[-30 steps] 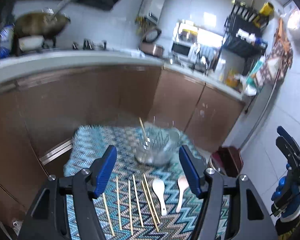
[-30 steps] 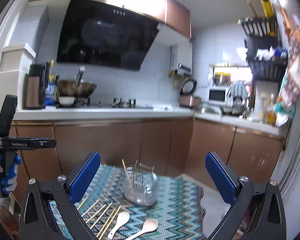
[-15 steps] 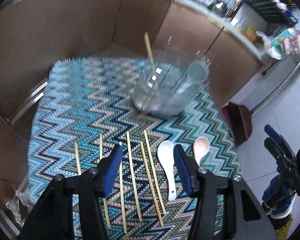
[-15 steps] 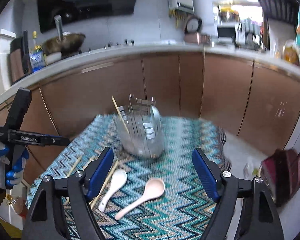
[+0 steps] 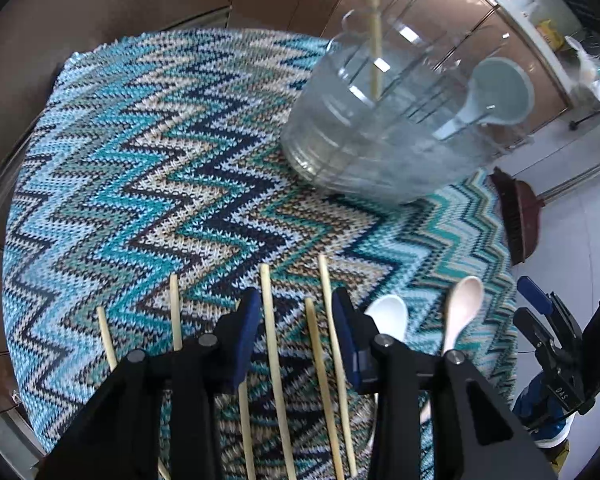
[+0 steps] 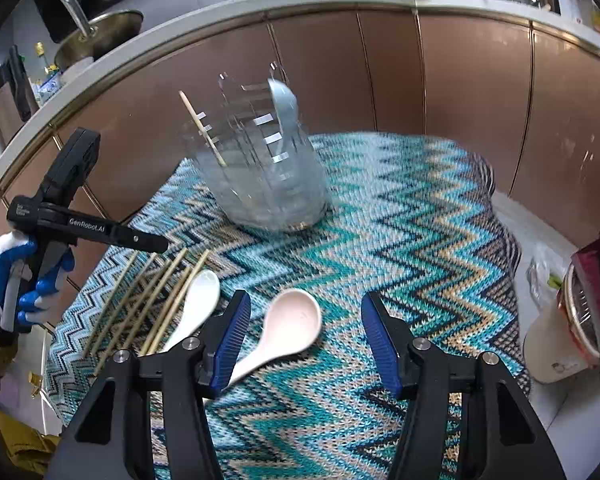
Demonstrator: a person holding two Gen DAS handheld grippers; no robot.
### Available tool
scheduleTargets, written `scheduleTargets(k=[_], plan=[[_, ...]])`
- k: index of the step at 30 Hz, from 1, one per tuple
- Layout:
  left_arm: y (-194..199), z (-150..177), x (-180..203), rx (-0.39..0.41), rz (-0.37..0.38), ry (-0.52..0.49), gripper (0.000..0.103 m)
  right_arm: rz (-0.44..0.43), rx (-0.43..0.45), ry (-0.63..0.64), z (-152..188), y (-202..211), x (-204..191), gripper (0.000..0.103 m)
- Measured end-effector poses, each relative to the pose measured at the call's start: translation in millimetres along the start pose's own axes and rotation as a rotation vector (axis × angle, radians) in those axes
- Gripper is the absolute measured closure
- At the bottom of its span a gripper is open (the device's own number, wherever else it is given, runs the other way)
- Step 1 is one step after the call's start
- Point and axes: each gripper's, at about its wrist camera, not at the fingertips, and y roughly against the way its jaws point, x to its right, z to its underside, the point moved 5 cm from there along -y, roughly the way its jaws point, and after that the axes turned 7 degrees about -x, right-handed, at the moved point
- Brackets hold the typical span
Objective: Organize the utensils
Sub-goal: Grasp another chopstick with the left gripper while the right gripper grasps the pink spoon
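Moved: both grippers have been lowered from facing the kitchen to just over the table.
Chopsticks (image 5: pixel 274 344): laid in a row on the zigzag cloth (image 5: pixel 148 168).
Left gripper (image 5: pixel 294 316): closing around three chopsticks, none pinched.
Right gripper (image 6: pixel 304 332): closing, pink spoon (image 6: pixel 288 322) between the jaws, ungripped.
Clear holder (image 6: pixel 268 184): one chopstick and a grey-blue spoon (image 5: pixel 496 94) inside.
Right view only: a gloved hand (image 6: pixel 16 276) is seen.

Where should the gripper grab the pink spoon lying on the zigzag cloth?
Probably the thin handle of the pink spoon, coming down from above. It lies flat with its bowl up, and the bowl is wide and rounded, so the fingers would slip there. The right gripper is closing above the spoon with its jaws either side, not yet touching.
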Motion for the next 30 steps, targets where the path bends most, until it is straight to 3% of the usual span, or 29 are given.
scheduleTargets(k=[15, 30], plan=[[-26, -17, -10, -0.059, -0.035, 0.023, 0.083, -0.083, -0.082, -0.027, 5, -34, 11, 0.054], [-42, -22, -5, -0.072, -0.027, 0.028, 0.094, -0.163, -0.158, -0.04, 1, -60, 16, 0.076]])
